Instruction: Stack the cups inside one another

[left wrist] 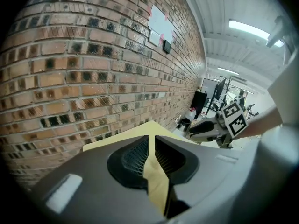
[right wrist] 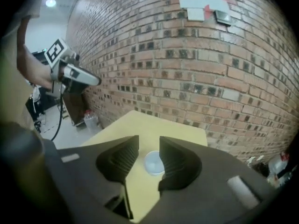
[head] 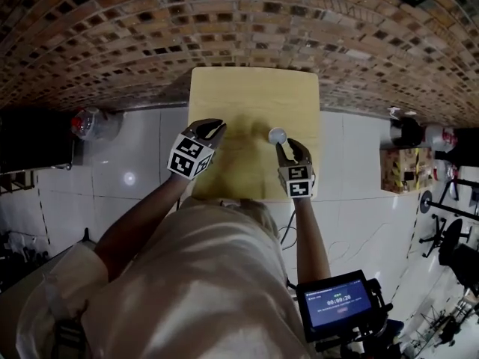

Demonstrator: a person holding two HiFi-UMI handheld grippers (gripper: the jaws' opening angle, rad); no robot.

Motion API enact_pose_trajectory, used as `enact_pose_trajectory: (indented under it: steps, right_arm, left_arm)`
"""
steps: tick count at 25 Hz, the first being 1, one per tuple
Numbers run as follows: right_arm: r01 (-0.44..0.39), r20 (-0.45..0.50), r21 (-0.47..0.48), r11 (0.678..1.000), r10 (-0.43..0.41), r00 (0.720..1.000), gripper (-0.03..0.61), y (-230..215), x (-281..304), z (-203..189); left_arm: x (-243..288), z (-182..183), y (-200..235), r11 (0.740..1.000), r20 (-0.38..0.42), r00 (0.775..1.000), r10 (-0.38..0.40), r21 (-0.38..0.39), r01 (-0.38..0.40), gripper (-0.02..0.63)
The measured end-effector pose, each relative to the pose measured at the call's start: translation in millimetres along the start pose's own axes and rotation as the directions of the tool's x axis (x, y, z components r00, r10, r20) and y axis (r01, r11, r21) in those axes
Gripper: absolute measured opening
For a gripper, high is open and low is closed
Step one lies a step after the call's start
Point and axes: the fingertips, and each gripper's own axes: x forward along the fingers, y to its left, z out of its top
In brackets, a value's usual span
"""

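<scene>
A small white cup (head: 278,134) stands upright on the yellow table (head: 254,96), right of its middle. My right gripper (head: 293,146) hangs just in front of it, above the table, open and empty. In the right gripper view the cup (right wrist: 154,162) shows through the gap of the right gripper (right wrist: 149,141), below and beyond the tips, untouched. My left gripper (head: 212,128) is over the table's left part. Its jaws are shut with only a sliver between them, and nothing is held (left wrist: 152,141). No second cup shows apart from this one.
A brick wall (head: 239,21) stands right behind the table. On the white tile floor are a plastic bottle (head: 90,122) at left, a cardboard box (head: 400,169) and gear at right. A small screen (head: 338,301) sits near my right elbow.
</scene>
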Motion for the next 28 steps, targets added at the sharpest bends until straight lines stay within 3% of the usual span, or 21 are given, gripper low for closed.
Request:
enact_pose_trajectory:
  steps: [6, 14, 18, 23, 28]
  right_arm:
    - [-0.007, 0.198, 0.043, 0.999, -0.002, 0.980, 0.179, -27.7, -56.7, 54.8]
    - [-0.010, 0.415, 0.126, 0.992, -0.044, 0.909, 0.186, -68.2, -136.9, 93.1]
    - [-0.003, 0.495, 0.105, 0.994, -0.050, 0.868, 0.184, -87.7, -145.8, 114.1]
    - [0.035, 0.497, 0.114, 0.993, -0.088, 0.863, 0.184, -93.0, -177.7, 94.2]
    - [0.037, 0.500, 0.105, 0.994, -0.085, 0.862, 0.169, -97.6, -166.9, 94.7]
  left_arm:
    - [-11.7, 32.9, 4.7, 0.996, 0.096, 0.992, 0.082, -0.037, -0.079, 0.063]
    - [-33.3, 72.0, -21.5, 0.987, 0.250, 0.959, 0.135, -0.116, -0.109, 0.051]
    - [-40.3, 93.2, -20.7, 0.982, 0.320, 0.931, 0.175, -0.126, -0.141, 0.052]
    - [-51.2, 60.5, -56.6, 0.984, 0.275, 0.949, 0.154, -0.128, -0.123, 0.051]
    - [-58.4, 52.0, -52.3, 0.981, 0.256, 0.953, 0.162, -0.150, -0.126, 0.051]
